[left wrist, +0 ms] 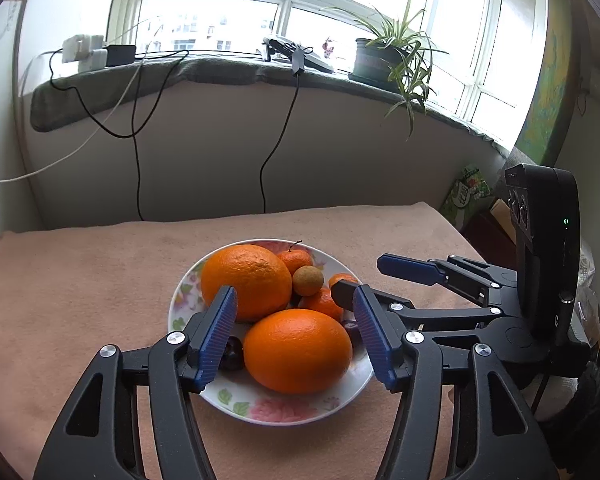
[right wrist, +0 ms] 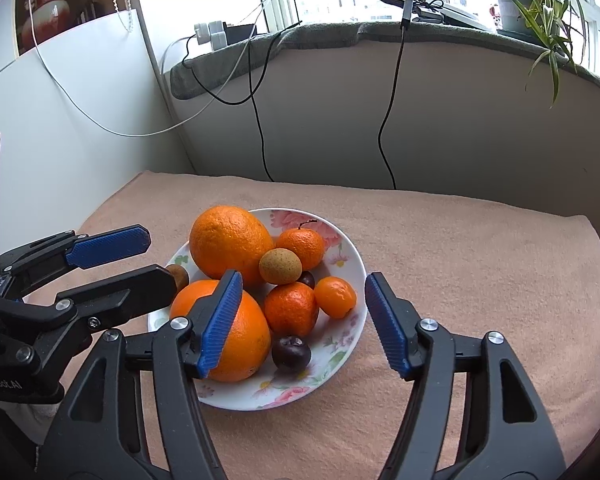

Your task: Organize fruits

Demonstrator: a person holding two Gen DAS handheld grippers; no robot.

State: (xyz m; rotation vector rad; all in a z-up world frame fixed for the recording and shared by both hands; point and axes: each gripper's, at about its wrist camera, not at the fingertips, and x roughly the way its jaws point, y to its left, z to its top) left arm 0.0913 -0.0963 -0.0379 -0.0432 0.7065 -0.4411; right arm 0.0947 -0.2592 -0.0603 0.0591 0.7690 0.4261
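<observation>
Fruit piled on plate [right wrist: 356,264], both tools spread wide, nothing gripped.
Near orange [left wrist: 298,350] is framed dead ahead by left tool [left wrist: 296,320]; right tool [right wrist: 302,312] is aimed past it.

1. The round white plate with pink flower print [right wrist: 352,264] looks like glazed ceramic, smooth and glossy.
2. The salmon-pink cloth covering the table [right wrist: 480,264] is matt and softly napped.
3. The large orange-skinned oranges [left wrist: 298,350] have a pebbled, faintly shiny peel.
4. The dark purple round fruit [right wrist: 291,353] is smooth and glossy.
5. The blue ribbed plastic finger pads [left wrist: 216,338] sit on matt black plastic arms with bright metal rivets.
</observation>
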